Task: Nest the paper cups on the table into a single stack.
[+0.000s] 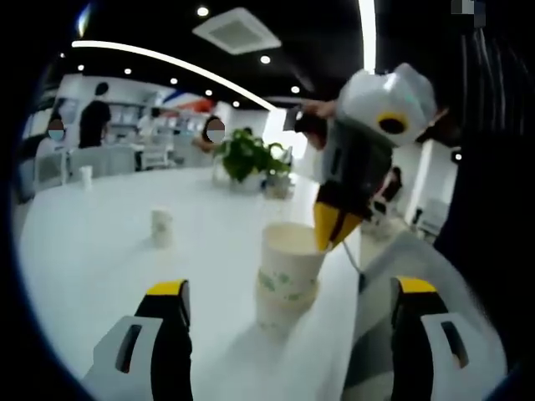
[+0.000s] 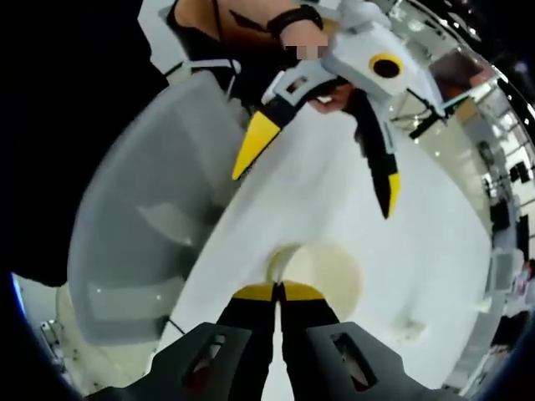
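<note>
The right gripper [image 1: 333, 236] comes down from above with its yellow tips pressed together on the rim of the top paper cup [image 1: 290, 249], pinching the wall just where the cup sits in the stack [image 1: 286, 292] on the white desk [image 1: 100, 242]. In the right gripper view the same tips [image 2: 278, 291] meet at the near edge of the cup's round mouth [image 2: 322, 276]. The left gripper [image 1: 288, 294] waits with its jaws spread wide on either side of the stack, touching nothing; it also shows from above [image 2: 313, 163], well open.

To seat the cup well, I would keep it straight over the one beneath and push down evenly, with the left gripper closing lightly on the lower cup only if the stack starts to tip. Release should wait until the rims sit level.

The stack stands upright, long axis vertical, mouth up, leaning slightly. One more small cup [image 1: 161, 227] stands upright, well apart, further along the desk, and another [image 1: 86, 176] near its far edge.
</note>
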`<action>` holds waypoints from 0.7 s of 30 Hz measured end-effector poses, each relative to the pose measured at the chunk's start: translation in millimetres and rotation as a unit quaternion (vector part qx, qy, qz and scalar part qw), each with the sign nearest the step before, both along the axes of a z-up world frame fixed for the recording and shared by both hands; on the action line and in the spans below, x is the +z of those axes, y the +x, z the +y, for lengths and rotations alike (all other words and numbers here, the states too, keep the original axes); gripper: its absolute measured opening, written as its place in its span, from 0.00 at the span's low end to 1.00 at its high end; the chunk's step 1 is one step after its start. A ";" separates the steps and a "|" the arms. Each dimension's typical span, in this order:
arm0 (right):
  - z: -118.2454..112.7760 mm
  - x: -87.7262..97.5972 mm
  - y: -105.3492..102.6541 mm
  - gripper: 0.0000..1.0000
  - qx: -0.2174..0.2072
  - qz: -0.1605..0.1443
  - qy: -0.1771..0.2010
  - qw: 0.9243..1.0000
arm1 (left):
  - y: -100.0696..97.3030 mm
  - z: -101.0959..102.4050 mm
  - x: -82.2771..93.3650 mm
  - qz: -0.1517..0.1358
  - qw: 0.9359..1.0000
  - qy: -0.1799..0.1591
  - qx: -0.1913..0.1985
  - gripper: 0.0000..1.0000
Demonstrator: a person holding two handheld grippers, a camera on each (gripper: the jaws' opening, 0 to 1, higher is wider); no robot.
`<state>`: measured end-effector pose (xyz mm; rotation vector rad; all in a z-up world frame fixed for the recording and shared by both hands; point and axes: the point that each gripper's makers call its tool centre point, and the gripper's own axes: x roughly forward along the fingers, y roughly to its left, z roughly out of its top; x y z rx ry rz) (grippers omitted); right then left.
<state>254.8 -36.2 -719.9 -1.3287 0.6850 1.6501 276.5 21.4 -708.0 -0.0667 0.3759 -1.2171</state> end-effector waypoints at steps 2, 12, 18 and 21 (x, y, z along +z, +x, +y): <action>-0.9 -4.7 0.1 0.00 0.001 0.002 -0.004 1.000 | -1.0 1.0 -1.6 0.003 1.000 0.001 0.001 0.98; -1.8 -21.6 1.1 0.00 0.004 0.012 -0.013 1.000 | -2.0 5.8 -6.3 0.012 1.000 0.002 0.007 0.98; -2.8 -32.1 0.7 0.00 0.001 0.019 -0.021 1.000 | -4.1 5.0 -9.9 0.017 1.000 0.003 0.008 0.98; -2.1 -33.9 -0.1 0.00 0.002 0.021 -0.021 1.000 | -3.7 5.6 -10.7 0.016 1.000 0.003 0.010 0.98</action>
